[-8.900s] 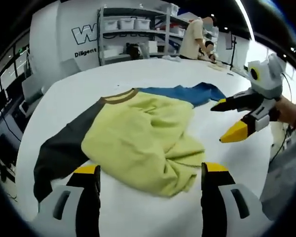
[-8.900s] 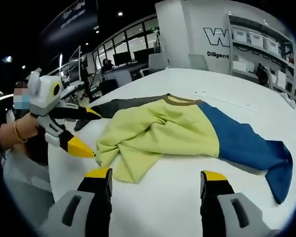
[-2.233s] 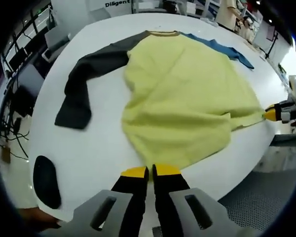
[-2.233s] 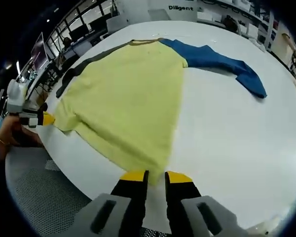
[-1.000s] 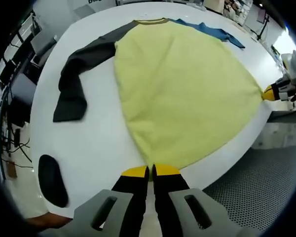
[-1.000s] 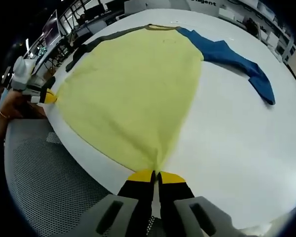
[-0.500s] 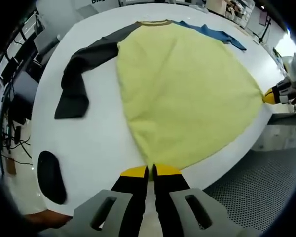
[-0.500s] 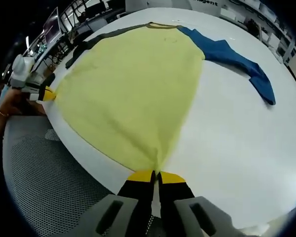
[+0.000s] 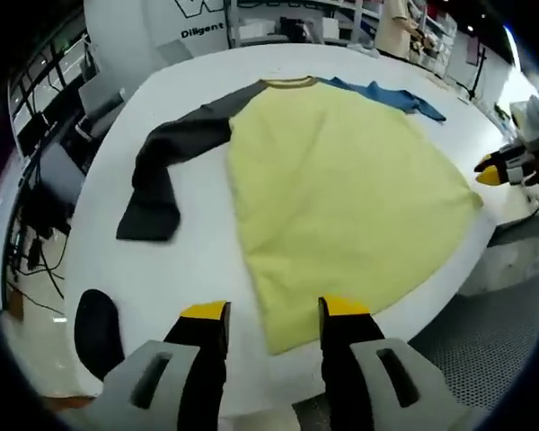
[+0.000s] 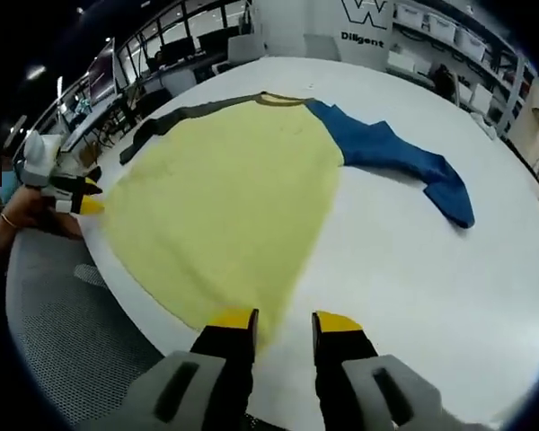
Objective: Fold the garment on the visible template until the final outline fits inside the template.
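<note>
Left gripper view: the left gripper [image 9: 274, 314] stands with its jaws spread apart and nothing between them, just short of the lower hem of the garment [image 9: 341, 197]. The garment lies spread flat on the white table [image 9: 198, 260], yellow body uppermost, collar at the far end. The dark sleeve [image 9: 162, 171] trails off to one side; the blue sleeve [image 9: 391, 92] lies beyond the far shoulder. The right gripper [image 9: 496, 171] sits at the opposite hem corner, apart from the cloth. A dark oval patch [image 9: 97, 330] marks the table near its edge. No template outline can be made out.

Right gripper view: the right gripper [image 10: 283, 321] also has its jaws parted and is empty, at the near hem corner. The left gripper [image 10: 83, 196] rests beside the other corner.

Handling judgement: the fabric appears light, soft and limp, so it will likely sag and crease when lifted, and slide easily on the smooth table. Best holds are judged to be a sleeve cuff or a hem corner, pinching a thin edge.
</note>
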`<state>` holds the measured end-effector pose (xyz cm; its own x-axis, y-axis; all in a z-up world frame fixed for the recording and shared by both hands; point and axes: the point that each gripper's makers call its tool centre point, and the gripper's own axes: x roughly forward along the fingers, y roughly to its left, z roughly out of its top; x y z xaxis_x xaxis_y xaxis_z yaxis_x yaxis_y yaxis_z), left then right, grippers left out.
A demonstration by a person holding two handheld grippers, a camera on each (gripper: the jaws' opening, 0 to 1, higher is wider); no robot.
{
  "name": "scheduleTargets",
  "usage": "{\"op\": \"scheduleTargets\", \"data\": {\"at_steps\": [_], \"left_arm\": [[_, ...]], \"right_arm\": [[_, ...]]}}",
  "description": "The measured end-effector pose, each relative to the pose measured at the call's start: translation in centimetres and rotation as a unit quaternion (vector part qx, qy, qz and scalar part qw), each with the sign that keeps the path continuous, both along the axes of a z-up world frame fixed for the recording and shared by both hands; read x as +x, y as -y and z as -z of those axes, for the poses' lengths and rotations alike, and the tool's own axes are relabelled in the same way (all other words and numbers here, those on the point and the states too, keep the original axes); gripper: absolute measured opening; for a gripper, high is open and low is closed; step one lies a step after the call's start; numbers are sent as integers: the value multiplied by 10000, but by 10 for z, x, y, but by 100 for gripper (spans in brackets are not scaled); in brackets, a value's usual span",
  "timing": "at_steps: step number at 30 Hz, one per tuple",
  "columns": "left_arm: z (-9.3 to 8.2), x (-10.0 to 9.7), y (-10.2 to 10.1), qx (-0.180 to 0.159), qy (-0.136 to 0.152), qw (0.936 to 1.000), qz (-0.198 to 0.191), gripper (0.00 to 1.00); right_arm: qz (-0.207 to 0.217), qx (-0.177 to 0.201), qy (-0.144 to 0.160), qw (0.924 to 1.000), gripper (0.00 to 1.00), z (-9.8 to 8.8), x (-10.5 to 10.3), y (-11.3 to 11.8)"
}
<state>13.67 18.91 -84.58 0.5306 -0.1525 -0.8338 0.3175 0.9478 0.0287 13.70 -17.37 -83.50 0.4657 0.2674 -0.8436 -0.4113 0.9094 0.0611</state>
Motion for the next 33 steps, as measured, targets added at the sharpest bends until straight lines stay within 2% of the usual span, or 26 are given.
{"op": "scheduleTargets", "data": {"at_steps": [2, 4, 8, 14, 17, 21, 25, 33], "left_arm": [[-3, 2, 1, -83, 47, 9999, -74, 49], [-11, 7, 3, -181, 220, 9996, -75, 52], [-17, 10, 7, -194, 404, 9990, -55, 62], [-23, 13, 12, -304, 572, 9979, -15, 75], [-23, 12, 16, -369, 601, 9975, 87, 82], [-29, 15, 21, -515, 783, 9956, 79, 89], [-37, 20, 21, -625, 993, 9931, 11, 99], [-40, 20, 22, -540, 1036, 9931, 66, 99]], "right_arm": [[-16, 18, 10, 10000, 31, -1, 1, -1], [-89, 128, 65, 9999, 37, -6, 2, -7], [-194, 366, 149, 9990, 57, -12, 3, -19], [-308, 546, 245, 9977, 73, -19, 6, -28], [-367, 568, 403, 9969, 76, -25, 11, -26], [-320, 610, 586, 9959, 84, -32, 20, -19], [-291, 541, 794, 9949, 87, -41, 31, -7], [-126, 309, 1144, 9929, 92, -53, 53, 26]]}}
